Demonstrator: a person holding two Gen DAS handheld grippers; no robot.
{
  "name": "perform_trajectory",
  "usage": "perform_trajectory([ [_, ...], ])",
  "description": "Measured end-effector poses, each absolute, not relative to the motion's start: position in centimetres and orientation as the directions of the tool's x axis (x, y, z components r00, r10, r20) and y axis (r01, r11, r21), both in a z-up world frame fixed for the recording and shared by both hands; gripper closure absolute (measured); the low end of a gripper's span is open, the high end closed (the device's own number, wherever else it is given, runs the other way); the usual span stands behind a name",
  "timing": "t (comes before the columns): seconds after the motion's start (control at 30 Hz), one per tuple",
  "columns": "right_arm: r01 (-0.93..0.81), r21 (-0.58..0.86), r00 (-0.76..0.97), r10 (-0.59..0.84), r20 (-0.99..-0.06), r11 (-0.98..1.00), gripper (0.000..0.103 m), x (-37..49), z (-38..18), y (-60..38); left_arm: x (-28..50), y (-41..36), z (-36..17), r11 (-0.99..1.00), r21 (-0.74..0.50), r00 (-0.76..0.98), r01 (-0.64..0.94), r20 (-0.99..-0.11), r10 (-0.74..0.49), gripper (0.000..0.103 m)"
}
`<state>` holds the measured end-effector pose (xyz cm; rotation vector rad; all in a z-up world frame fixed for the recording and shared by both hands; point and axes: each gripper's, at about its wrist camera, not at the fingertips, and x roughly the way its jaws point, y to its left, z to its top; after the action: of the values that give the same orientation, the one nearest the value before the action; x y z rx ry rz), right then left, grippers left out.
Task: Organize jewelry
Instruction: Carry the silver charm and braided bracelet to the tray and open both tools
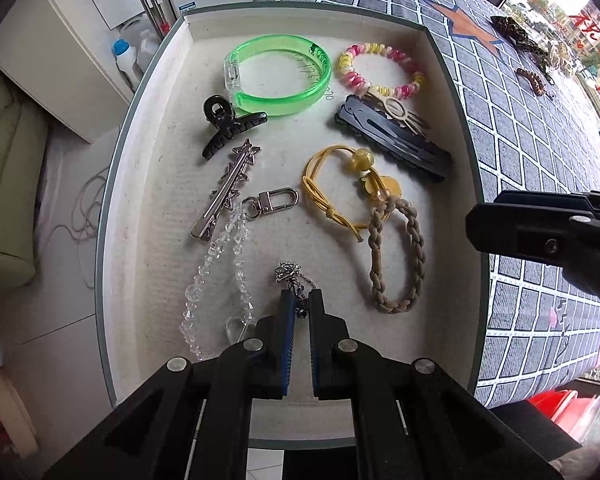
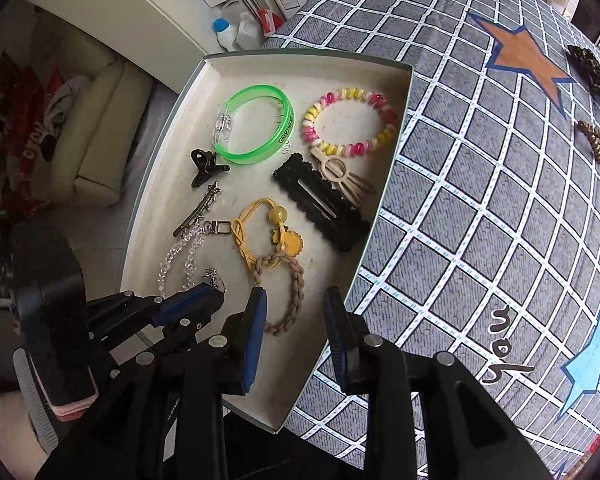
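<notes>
One thin silver chain point(image 1: 291, 276), light, limp and likely slippery, lies in the tray point(image 1: 148, 92) pinched at its end by the left gripper point(image 1: 299, 300), while the right gripper point(image 2: 296, 300) hovers with jaws apart.

A shallow cream-lined tray point(image 1: 440, 64) holds a green bangle point(image 1: 278, 74), pink-yellow coil bracelet point(image 1: 380, 70), black snap clip point(image 1: 392, 136), yellow cord bracelet point(image 1: 324, 192), braided loop point(image 1: 400, 256), crystal bead strand point(image 1: 216, 272) and small silver chain point(image 1: 290, 274).

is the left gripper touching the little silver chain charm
Touching. The left wrist view shows the left gripper closed on the silver chain charm, its chain pinched between the blue pads, over the tray.
</notes>
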<state>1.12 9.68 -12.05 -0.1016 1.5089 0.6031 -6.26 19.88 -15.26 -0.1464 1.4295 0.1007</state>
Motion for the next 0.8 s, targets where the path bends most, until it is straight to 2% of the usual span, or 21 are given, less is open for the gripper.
perform_trajectory([
  [0.53,-0.388,0.290,-0.056,0.292,-0.955,0.875,0.070,0.5,-11.3,6.3,-6.1,19.4,-14.5,0.989,0.011,0.119,-0.145,-0.992,0.028,0.087],
  [0.6,-0.384,0.292,-0.058,0.292,-0.955,0.876,0.070,0.5,-11.3,6.2,-6.1,19.6,-14.2,0.987,0.017,0.122,-0.157,-0.992,0.037,0.040],
  [0.63,-0.383,0.292,-0.058,0.292,-0.955,0.876,0.070,0.5,-11.2,6.2,-6.1,19.9,-13.8,0.985,0.028,0.142,-0.172,-0.989,0.053,0.011],
  [0.8,-0.376,0.293,-0.057,0.293,-0.954,0.879,0.070,0.6,-11.3,6.1,-5.7,20.2,-12.6,0.985,0.029,0.173,-0.168,-0.983,0.058,0.011],
])
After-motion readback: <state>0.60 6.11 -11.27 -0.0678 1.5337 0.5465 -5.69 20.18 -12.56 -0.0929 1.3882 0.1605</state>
